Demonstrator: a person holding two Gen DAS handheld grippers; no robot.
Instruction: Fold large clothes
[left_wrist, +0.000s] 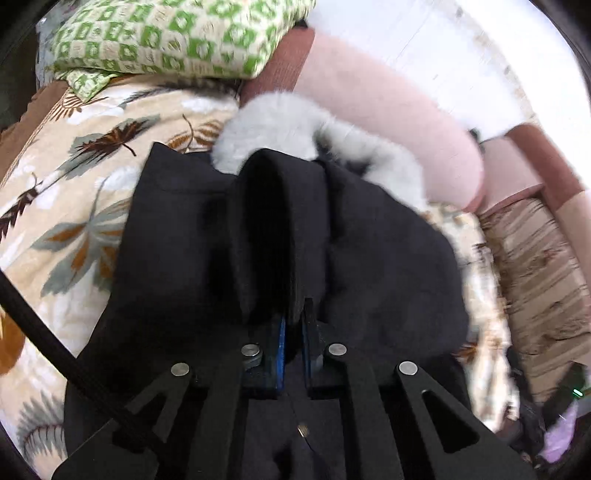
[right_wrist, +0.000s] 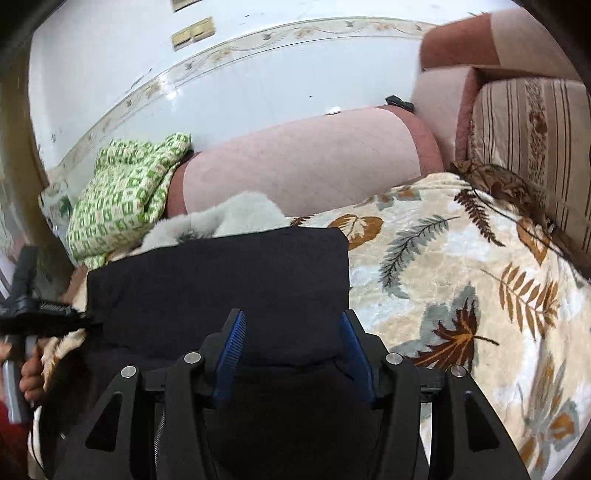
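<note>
We see a green patterned pillow (right_wrist: 129, 199) at left, pink bolster (right_wrist: 295, 158) mid, leaf-print blanket (right_wrist: 461, 277) covering the bed. Our left gripper (left_wrist: 293, 332) pinches the black coat (left_wrist: 288, 240); our right gripper (right_wrist: 291, 343) stands spread over it. The fur trim (left_wrist: 280, 118) is blurred.

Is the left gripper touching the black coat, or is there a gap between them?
Touching. In the left wrist view, the left gripper is shut on a bunched fold of the black coat; the cloth is pinched between the blue pads, with no gap.
</note>
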